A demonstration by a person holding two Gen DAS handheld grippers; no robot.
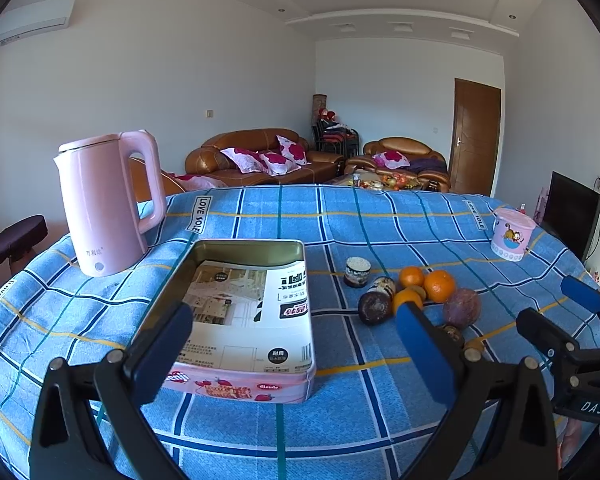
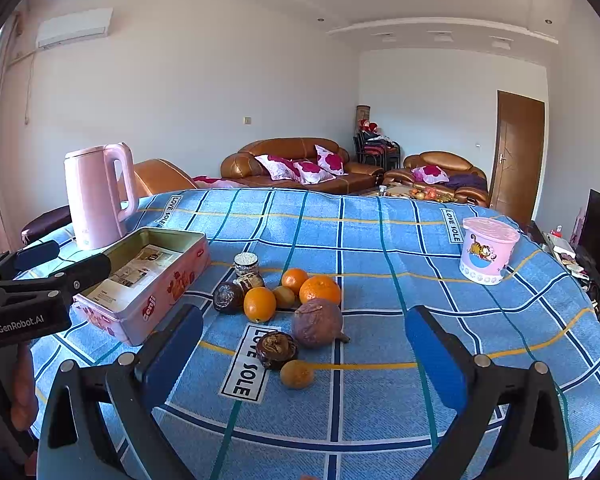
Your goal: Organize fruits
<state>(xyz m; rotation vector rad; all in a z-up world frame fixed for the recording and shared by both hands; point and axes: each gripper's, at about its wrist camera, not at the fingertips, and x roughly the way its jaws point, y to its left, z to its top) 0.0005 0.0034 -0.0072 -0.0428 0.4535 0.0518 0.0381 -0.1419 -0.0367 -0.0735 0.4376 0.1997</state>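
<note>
Fruits cluster (image 2: 292, 304) lies on blue plaid tablecloth (image 2: 380, 248), just right of open pink biscuit tin (image 2: 148, 280); pink kettle (image 2: 96, 196) behind tin. Left gripper (image 1: 296, 356) and right gripper (image 2: 304, 352) hover, jaws spread, empty

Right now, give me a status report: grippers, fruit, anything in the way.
Left gripper open, over tin box. Right gripper open, empty, facing fruit pile. Fruit loose on tablecloth, none in tin. Small jars sit against the pile.
</note>
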